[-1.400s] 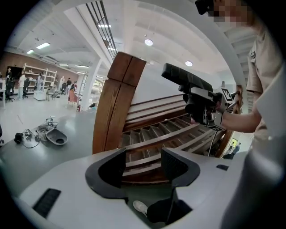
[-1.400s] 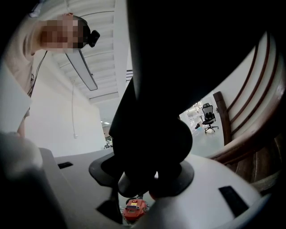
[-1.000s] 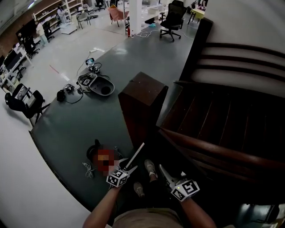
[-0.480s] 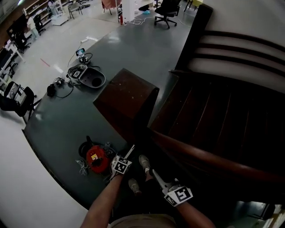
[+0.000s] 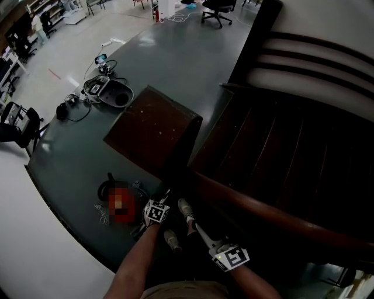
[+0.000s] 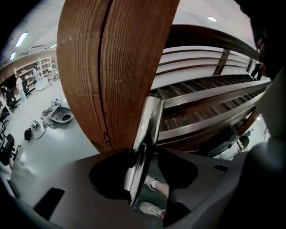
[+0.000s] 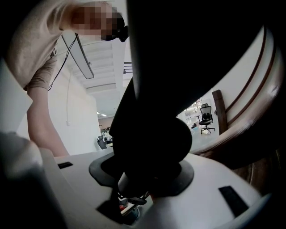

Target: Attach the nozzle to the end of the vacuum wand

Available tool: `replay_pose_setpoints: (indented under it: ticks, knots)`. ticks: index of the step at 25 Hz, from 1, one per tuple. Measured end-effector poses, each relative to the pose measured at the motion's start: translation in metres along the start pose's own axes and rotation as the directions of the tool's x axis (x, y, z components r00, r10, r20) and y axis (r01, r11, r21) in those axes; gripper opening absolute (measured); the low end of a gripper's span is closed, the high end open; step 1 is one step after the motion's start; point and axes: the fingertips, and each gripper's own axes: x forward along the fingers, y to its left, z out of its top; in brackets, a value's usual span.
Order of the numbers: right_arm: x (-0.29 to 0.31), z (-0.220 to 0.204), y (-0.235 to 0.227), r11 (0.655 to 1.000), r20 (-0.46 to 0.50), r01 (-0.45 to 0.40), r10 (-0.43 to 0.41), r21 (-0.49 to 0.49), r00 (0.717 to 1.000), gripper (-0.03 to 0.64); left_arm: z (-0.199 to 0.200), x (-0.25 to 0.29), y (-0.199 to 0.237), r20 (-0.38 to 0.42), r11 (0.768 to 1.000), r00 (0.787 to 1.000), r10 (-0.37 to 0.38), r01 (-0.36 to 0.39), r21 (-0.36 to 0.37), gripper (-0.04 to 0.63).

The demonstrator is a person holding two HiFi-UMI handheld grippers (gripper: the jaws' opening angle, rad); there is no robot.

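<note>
The chrome vacuum wand (image 6: 147, 129) runs up between the jaws of my left gripper (image 6: 145, 166). It lies against the left jaw, with a gap to the right one, and the jaws are closing. In the head view my left gripper (image 5: 163, 201) hangs low beside the red vacuum body (image 5: 120, 201), and only a short light piece of the wand (image 5: 168, 192) shows. My right gripper (image 7: 147, 174) is shut on a bulky black nozzle (image 7: 152, 134) that fills its view. From above, my right gripper (image 5: 201, 230) is near the person's shoes (image 5: 186, 208).
A dark wooden newel post (image 5: 155, 131) stands just ahead, with the staircase (image 5: 280, 152) and its handrail (image 5: 263, 210) to the right. A round grey device with cables (image 5: 111, 93) lies further out on the grey floor. An office chair (image 5: 216, 9) stands far off.
My left gripper has dropped lower, closer to the red vacuum body, and less of the wand shows above it. My right gripper has shifted a little to the left.
</note>
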Motion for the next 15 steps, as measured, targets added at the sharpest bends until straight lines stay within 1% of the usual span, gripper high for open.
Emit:
replay_pose_setpoints:
  ticks: [2, 6, 10, 15]
  knots:
    - [0.001, -0.001, -0.002, 1.0, -0.007, -0.003, 0.003, -0.001, 1.0, 0.189, -0.001, 0.0, 0.004, -0.014, 1.0, 1.0, 0.014, -0.014, 0.014, 0.184]
    - [0.003, -0.003, -0.003, 1.0, -0.018, -0.015, 0.015, -0.006, 1.0, 0.189, 0.001, -0.001, 0.002, -0.038, 0.997, 0.999, 0.005, -0.002, 0.072, 0.167]
    - [0.004, 0.001, 0.013, 0.999, -0.022, -0.036, 0.035, -0.011, 0.999, 0.188, -0.009, -0.017, 0.001, -0.025, 0.995, 1.0, -0.004, 0.006, 0.1, 0.163]
    - [0.013, -0.004, 0.045, 0.997, -0.024, -0.079, 0.078, -0.023, 0.997, 0.189, -0.025, -0.053, 0.002, 0.02, 0.995, 1.0, -0.015, 0.013, 0.097, 0.163]
